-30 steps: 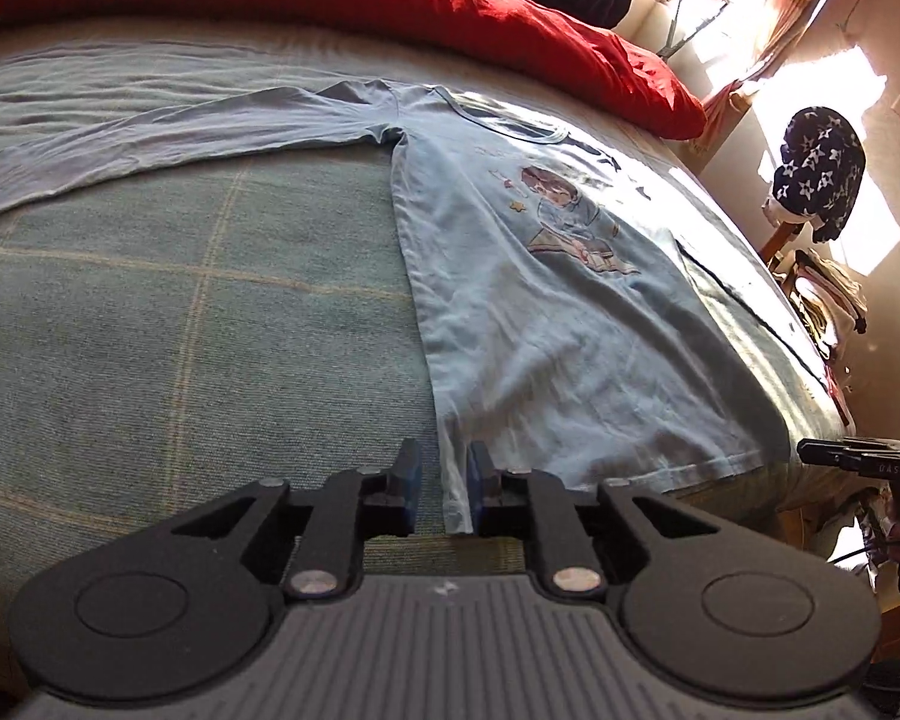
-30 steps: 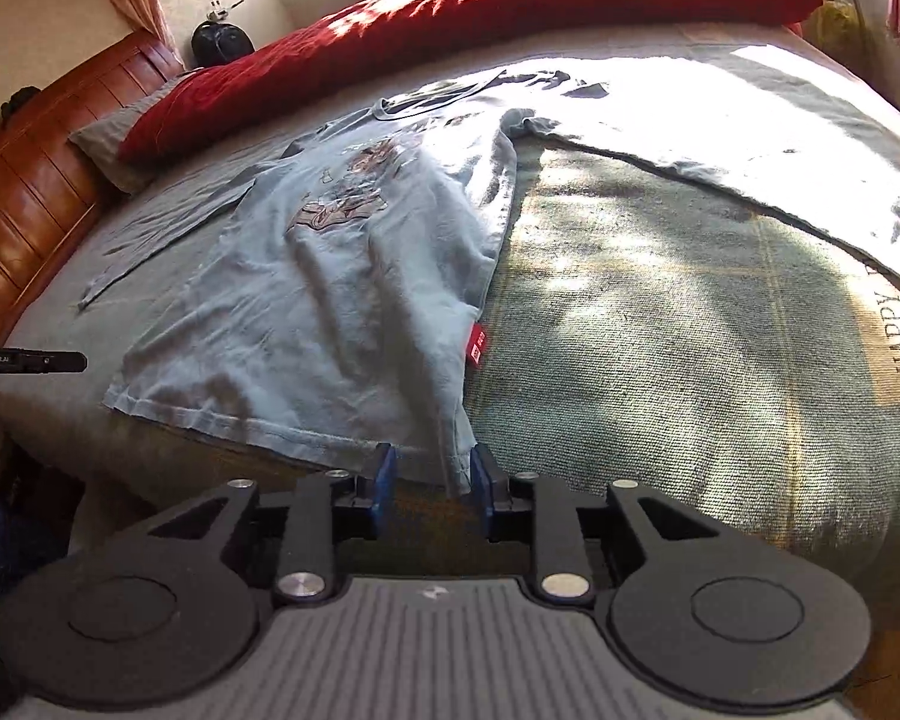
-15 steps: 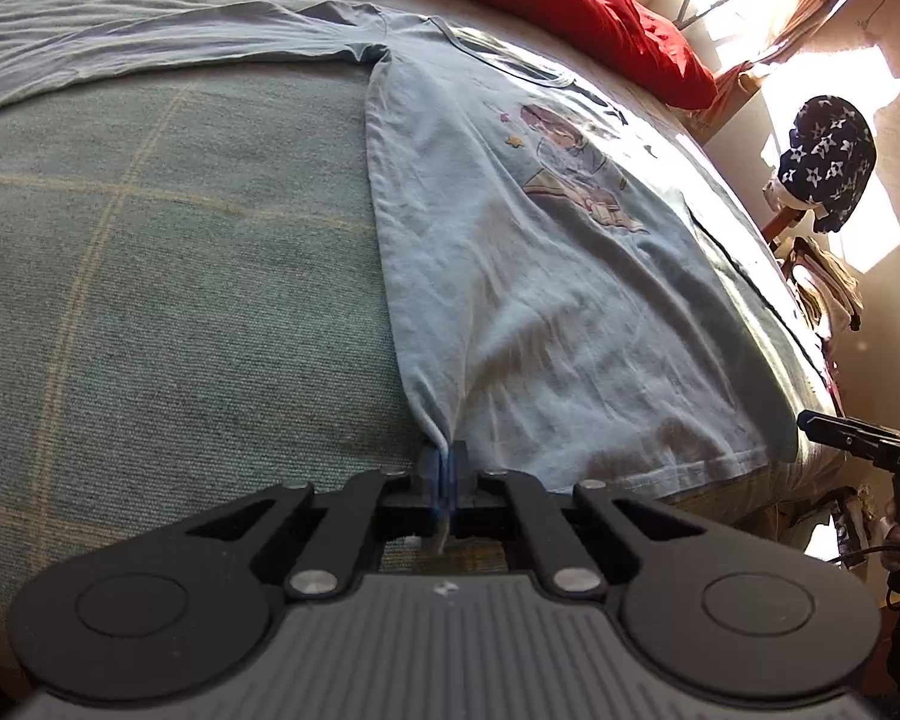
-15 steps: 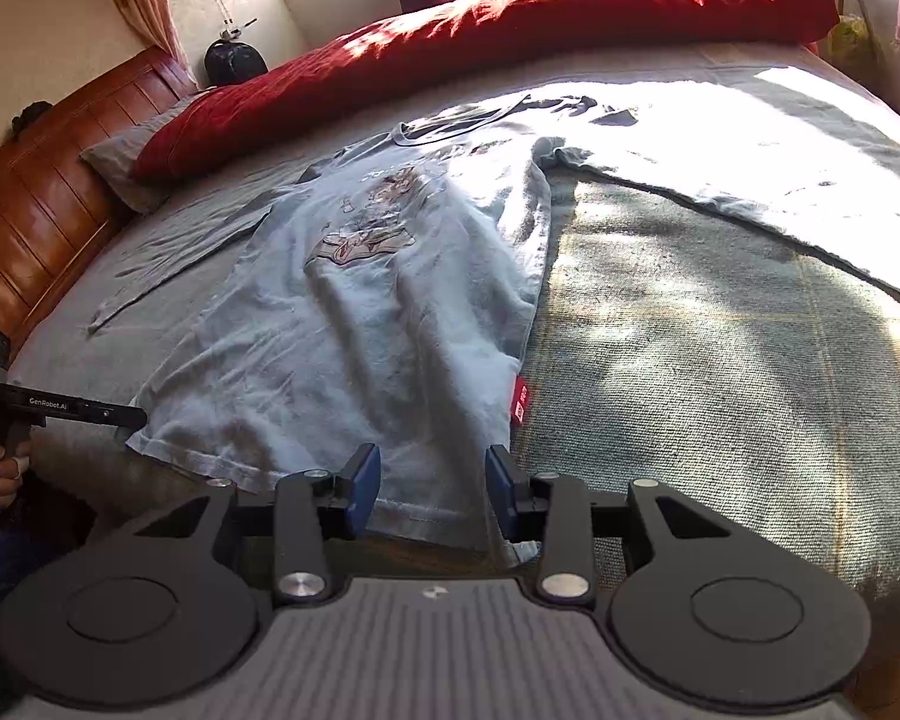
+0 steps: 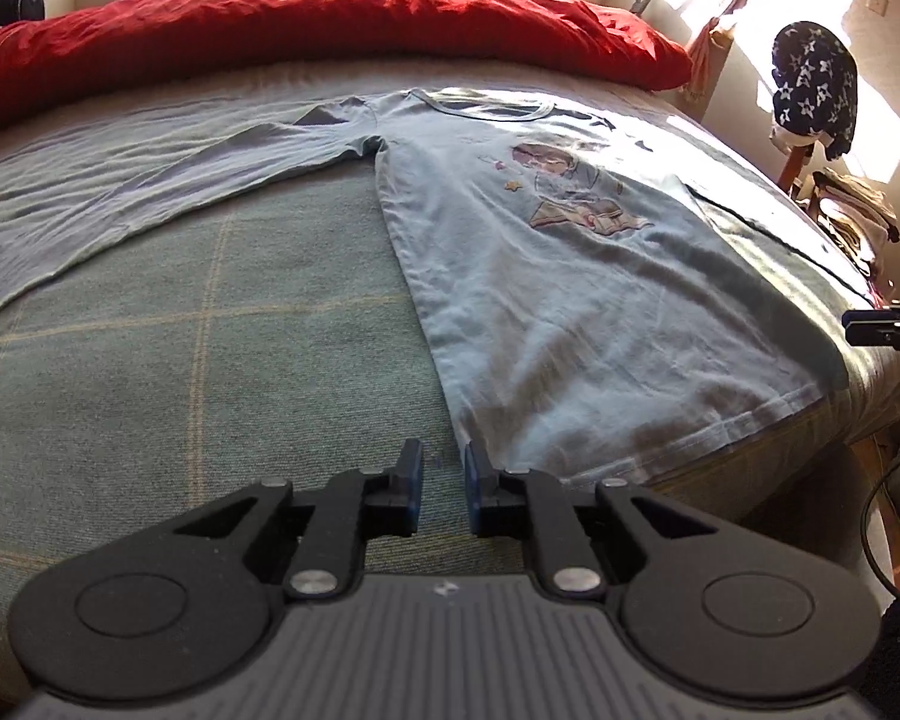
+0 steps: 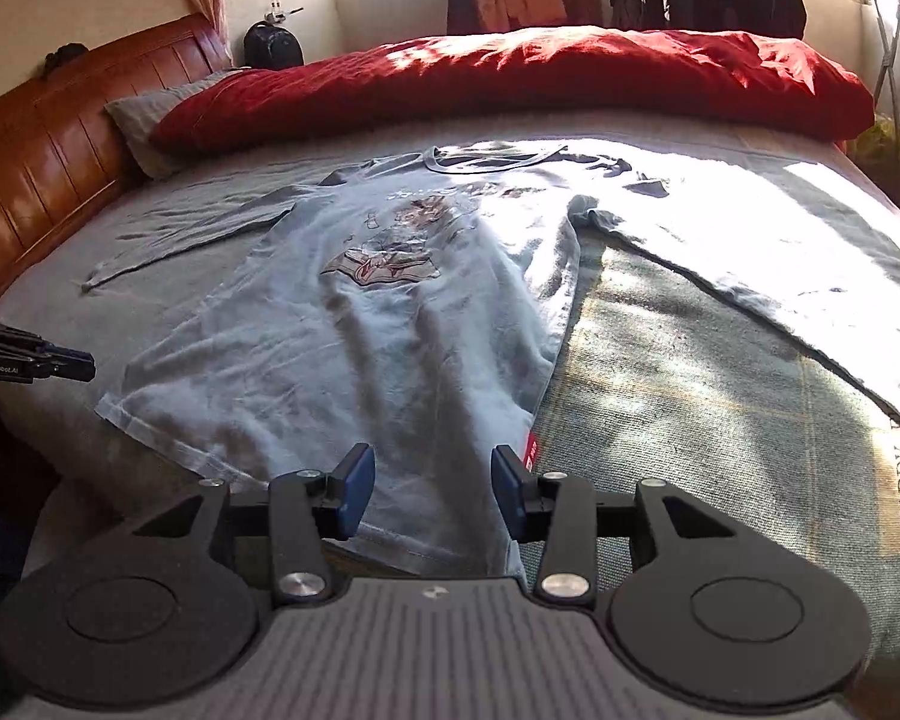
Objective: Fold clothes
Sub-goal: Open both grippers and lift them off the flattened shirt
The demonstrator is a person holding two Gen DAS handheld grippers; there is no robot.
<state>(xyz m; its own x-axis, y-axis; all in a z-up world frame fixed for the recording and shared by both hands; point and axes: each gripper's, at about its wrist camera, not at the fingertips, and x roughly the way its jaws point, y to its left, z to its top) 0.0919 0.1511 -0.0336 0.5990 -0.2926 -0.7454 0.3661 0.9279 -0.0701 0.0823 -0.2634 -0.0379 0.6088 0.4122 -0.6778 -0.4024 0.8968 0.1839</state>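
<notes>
Now the left gripper [image 5: 437,483] is hovering just off the hem corner of the light-blue long-sleeved shirt [image 5: 570,300], its jaws standing a little apart with nothing between them. Half a second ago those same jaws were pinched tight on that corner, so the grip has been let go and the cloth is lying flat again on the green checked blanket [image 5: 210,330]. The right gripper [image 6: 431,489] is opening too: its jaws are spreading wider than they were a moment ago, poised over the shirt's hem near the red side tag [image 6: 531,450], holding nothing.

The shirt is lying face up across the bed, printed picture [image 6: 390,258] showing, both sleeves stretched out to the sides, collar toward the red duvet [image 6: 510,78]. No fold is showing in it anywhere.

Judging from the release, the tug at the hem was probably serving to straighten and flatten the garment rather than to fold it. With both corners freed and the body smooth, the shirt is looking ready for a sleeve or side to be brought inward, though which comes next cannot be told.
</notes>
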